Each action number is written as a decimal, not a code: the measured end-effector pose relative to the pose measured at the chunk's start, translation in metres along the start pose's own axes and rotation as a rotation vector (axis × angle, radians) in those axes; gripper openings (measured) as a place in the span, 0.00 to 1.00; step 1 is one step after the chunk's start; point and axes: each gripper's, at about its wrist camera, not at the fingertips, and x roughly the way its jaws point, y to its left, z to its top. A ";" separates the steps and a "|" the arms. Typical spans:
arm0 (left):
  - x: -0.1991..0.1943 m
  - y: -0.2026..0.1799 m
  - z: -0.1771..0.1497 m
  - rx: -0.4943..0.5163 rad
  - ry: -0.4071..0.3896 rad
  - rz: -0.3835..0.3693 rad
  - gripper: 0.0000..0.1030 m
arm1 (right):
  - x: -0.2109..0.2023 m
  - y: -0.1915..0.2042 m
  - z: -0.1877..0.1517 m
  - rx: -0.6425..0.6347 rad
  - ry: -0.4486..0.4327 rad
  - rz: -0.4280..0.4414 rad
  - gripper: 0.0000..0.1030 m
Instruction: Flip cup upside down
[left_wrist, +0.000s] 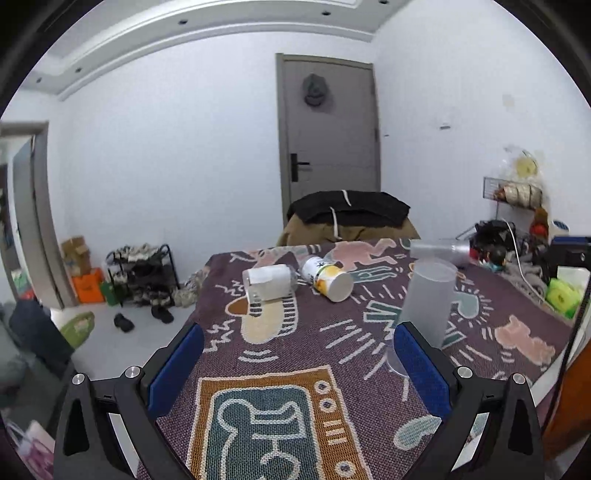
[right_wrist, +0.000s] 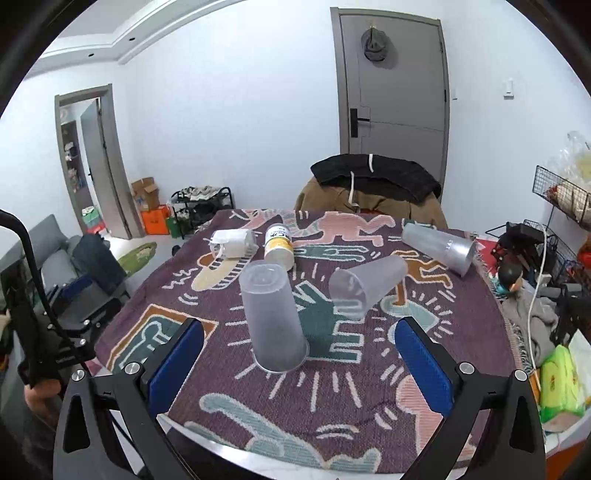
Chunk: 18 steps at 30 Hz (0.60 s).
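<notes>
Frosted translucent plastic cup (right_wrist: 273, 317) is standing rim-down on the patterned woven tablecloth (right_wrist: 332, 387), between right gripper (right_wrist: 299, 354) fingers, untouched. Both grippers spread wide, left gripper (left_wrist: 299, 354) holding nothing.

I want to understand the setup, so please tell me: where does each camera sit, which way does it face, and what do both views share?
Left wrist: sits on the left gripper, looks across the patterned cloth toward the grey door; both blue-padded fingers show, open.
Right wrist: sits on the right gripper, faces the same way; open fingers show, and the inverted frosted cup stands between them.
Shared: the inverted cup, cloth, door, yellow-labelled can.
</notes>
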 end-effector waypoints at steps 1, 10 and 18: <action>-0.002 -0.003 0.000 0.013 0.002 0.002 1.00 | -0.002 -0.001 -0.002 0.000 -0.007 -0.003 1.00; -0.018 -0.023 -0.001 0.064 0.008 -0.022 1.00 | -0.014 -0.015 -0.024 0.022 -0.042 0.015 1.00; -0.029 -0.036 -0.006 0.094 -0.012 -0.045 1.00 | -0.021 -0.025 -0.048 0.037 -0.073 0.026 1.00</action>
